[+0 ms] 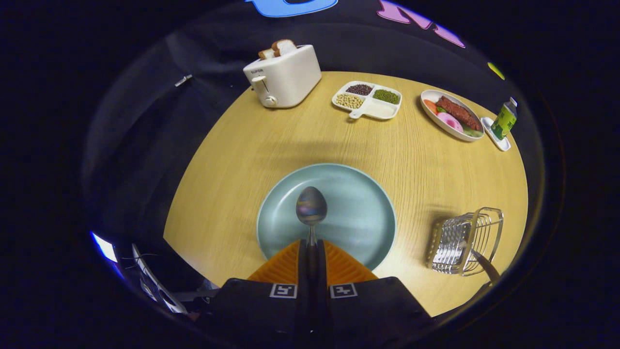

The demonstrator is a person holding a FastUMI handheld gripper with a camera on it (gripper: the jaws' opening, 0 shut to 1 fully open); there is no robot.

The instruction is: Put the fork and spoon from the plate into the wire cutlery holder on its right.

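Spoon (311, 208) is shown clamped by its handle between the closed fingers of the gripper (311, 248), bowl held above the plate (368, 194). Stiff, light, slippery steel is judged; the wire cutlery holder (465, 240) lies to the right.

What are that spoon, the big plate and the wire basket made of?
Spoon, gripped between the shut fingers: polished metal, mirror-like with rainbow tints. Plate: probably glazed ceramic, smooth pale blue-green; could be melamine. Wire basket: shiny metal wire, apparently chromed or steel.
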